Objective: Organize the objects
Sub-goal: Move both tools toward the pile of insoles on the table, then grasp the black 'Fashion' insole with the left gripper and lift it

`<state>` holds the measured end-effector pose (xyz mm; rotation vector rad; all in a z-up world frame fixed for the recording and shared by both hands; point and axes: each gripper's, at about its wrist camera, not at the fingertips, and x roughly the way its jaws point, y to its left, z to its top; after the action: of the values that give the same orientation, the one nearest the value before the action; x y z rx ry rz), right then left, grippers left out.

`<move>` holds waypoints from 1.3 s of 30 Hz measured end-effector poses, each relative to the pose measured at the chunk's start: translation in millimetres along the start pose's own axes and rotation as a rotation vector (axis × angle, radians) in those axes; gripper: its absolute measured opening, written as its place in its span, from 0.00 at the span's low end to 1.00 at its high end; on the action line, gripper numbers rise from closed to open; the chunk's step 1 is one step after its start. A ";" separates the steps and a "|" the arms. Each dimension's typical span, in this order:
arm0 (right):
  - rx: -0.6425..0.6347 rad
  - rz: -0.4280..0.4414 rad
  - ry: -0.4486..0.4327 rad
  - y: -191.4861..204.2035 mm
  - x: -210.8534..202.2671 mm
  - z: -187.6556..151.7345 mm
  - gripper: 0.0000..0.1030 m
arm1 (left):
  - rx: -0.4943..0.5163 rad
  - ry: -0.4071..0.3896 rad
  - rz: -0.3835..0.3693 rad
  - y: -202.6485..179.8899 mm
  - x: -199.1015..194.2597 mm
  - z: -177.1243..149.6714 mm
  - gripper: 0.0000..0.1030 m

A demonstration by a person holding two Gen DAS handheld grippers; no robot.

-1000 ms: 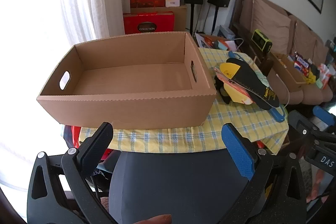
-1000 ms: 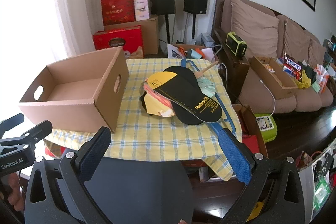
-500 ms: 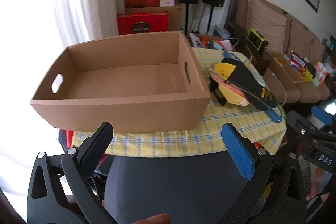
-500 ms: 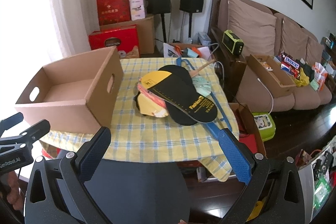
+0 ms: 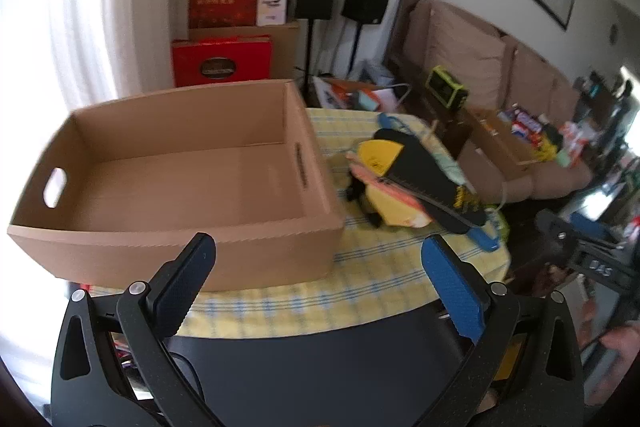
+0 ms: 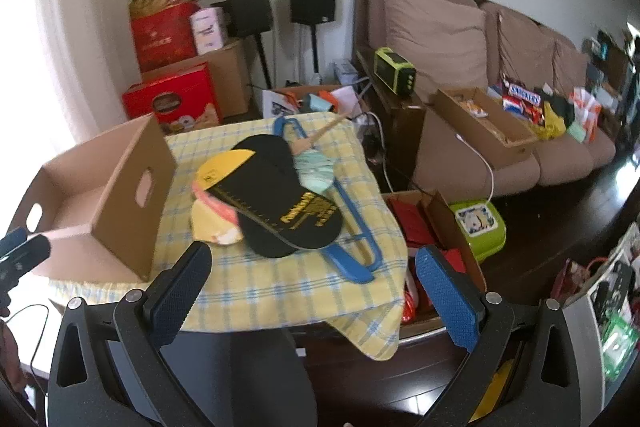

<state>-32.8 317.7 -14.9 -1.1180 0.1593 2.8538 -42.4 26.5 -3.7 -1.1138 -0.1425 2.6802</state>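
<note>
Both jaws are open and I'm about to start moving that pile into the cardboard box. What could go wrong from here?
1. The black insoles lie stacked loosely over the yellow item; gripping one may drag the others.
2. The blue hanger runs under the pile toward the table edge and could be knocked off.
3. The cardboard box sits close to the near edge; pushing things in may shift it off.

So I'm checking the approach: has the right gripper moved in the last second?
Yes. The right gripper has come closer to the insoles on the table.
</note>
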 end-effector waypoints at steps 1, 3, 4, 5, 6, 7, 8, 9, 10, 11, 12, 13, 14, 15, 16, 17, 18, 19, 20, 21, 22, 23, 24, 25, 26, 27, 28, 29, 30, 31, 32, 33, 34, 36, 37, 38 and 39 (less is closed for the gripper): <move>0.016 0.004 0.007 -5.4 3.2 0.8 1.00 | -0.009 0.006 -0.019 -0.6 3.1 2.2 0.97; 0.047 0.021 0.013 -16.7 8.5 2.4 1.00 | -0.015 0.014 -0.051 -3.9 6.5 4.6 0.97; 0.062 0.029 0.015 -22.3 11.4 3.5 1.00 | -0.017 0.021 -0.070 -7.2 9.7 7.0 0.97; 0.081 0.033 0.022 -28.8 15.9 5.3 1.00 | -0.017 0.025 -0.084 -10.5 12.0 8.5 0.97; 0.090 0.037 0.023 -32.3 17.7 6.7 1.00 | -0.017 0.027 -0.094 -13.9 14.0 10.6 0.97; 0.103 0.041 0.023 -37.2 21.1 8.4 1.00 | -0.015 0.032 -0.111 -19.7 18.2 13.6 0.97; 0.112 0.044 0.025 -40.3 23.9 9.3 1.00 | -0.012 0.038 -0.121 -24.0 21.5 15.0 0.97; 0.118 0.048 0.026 -42.4 24.9 9.0 1.00 | -0.009 0.045 -0.132 -29.0 25.9 17.0 0.97; 0.126 0.053 0.028 -44.8 27.1 9.3 1.00 | -0.005 0.056 -0.140 -34.4 32.2 19.0 0.97; 0.133 0.063 0.031 -47.3 30.0 10.1 1.00 | -0.006 0.070 -0.153 -40.5 39.9 21.9 0.97; 0.139 0.071 0.034 -49.5 32.7 10.4 1.00 | -0.008 0.083 -0.167 -44.8 46.4 24.0 0.97; 0.143 0.076 0.040 -50.3 35.6 10.4 1.00 | -0.012 0.095 -0.185 -49.3 52.7 25.4 0.97; 0.148 0.084 0.047 -52.1 39.1 10.2 1.00 | -0.018 0.104 -0.209 -53.5 58.4 26.9 0.97; 0.153 0.094 0.051 -53.8 42.4 10.3 0.99 | -0.026 0.113 -0.226 -56.5 63.4 28.6 0.97; 0.160 0.107 0.058 -55.2 46.2 9.9 0.98 | -0.033 0.117 -0.236 -58.4 65.8 29.1 0.97; 0.164 0.116 0.063 -56.5 49.2 9.4 0.97 | -0.041 0.122 -0.249 -62.8 71.3 31.0 0.97; 0.173 0.129 0.073 -58.1 53.9 9.2 0.95 | -0.044 0.125 -0.258 -66.2 75.1 31.7 0.97; 0.180 0.138 0.082 -58.6 57.4 9.4 0.93 | -0.049 0.133 -0.273 -70.8 81.3 33.3 0.95; 0.189 0.155 0.092 -60.2 61.8 9.7 0.90 | -0.052 0.140 -0.277 -74.1 86.6 34.5 0.90; 0.197 0.173 0.101 -61.3 66.2 9.2 0.83 | -0.052 0.149 -0.280 -77.7 91.9 35.4 0.88; 0.205 0.187 0.113 -62.4 70.7 9.8 0.78 | -0.049 0.161 -0.280 -82.5 98.9 36.5 0.86; 0.212 0.198 0.123 -63.5 75.4 9.9 0.75 | -0.048 0.168 -0.275 -85.0 104.5 36.7 0.83; 0.219 0.209 0.131 -64.6 79.9 10.2 0.70 | -0.049 0.174 -0.275 -87.1 109.4 37.1 0.82; 0.224 0.215 0.138 -65.4 83.1 11.0 0.65 | -0.054 0.185 -0.279 -89.8 116.7 37.6 0.79; 0.229 0.223 0.144 -65.9 86.3 11.8 0.63 | -0.060 0.196 -0.285 -91.1 121.6 37.5 0.76; 0.233 0.230 0.146 -66.3 88.8 12.4 0.60 | -0.067 0.207 -0.292 -92.4 126.3 37.8 0.74; 0.239 0.237 0.148 -67.1 92.2 13.9 0.59 | -0.072 0.220 -0.296 -93.3 131.7 38.3 0.72; 0.246 0.242 0.153 -68.0 96.2 15.6 0.59 | -0.075 0.232 -0.296 -94.4 138.0 37.8 0.68; 0.250 0.246 0.157 -67.8 99.1 17.4 0.56 | -0.079 0.243 -0.296 -94.9 142.7 37.4 0.66; 0.253 0.255 0.162 -68.3 103.0 19.4 0.55 | -0.087 0.257 -0.294 -94.8 148.6 37.0 0.64; 0.257 0.261 0.165 -68.9 106.9 21.2 0.54 | -0.099 0.272 -0.299 -94.4 155.4 35.9 0.64; 0.259 0.267 0.168 -68.8 110.7 22.7 0.54 | -0.107 0.281 -0.302 -93.9 159.0 35.3 0.64; 0.262 0.275 0.172 -69.0 116.6 24.7 0.54 | -0.117 0.292 -0.302 -93.2 164.1 33.6 0.64; 0.264 0.279 0.183 -68.9 125.9 27.0 0.54 | -0.126 0.305 -0.306 -93.1 169.7 31.4 0.64; 0.264 0.279 0.195 -68.6 131.5 27.8 0.54 | -0.127 0.310 -0.307 -93.4 172.3 29.2 0.64; 0.262 0.282 0.205 -67.9 136.2 27.9 0.54 | -0.127 0.315 -0.308 -93.5 173.8 29.0 0.64; 0.257 0.286 0.211 -66.2 139.9 27.8 0.54 | -0.127 0.319 -0.311 -93.9 175.4 27.9 0.64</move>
<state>-147.0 390.9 -94.5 -1.4348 0.7317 2.8263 -165.1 161.7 -87.6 -1.4105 -0.3981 2.2175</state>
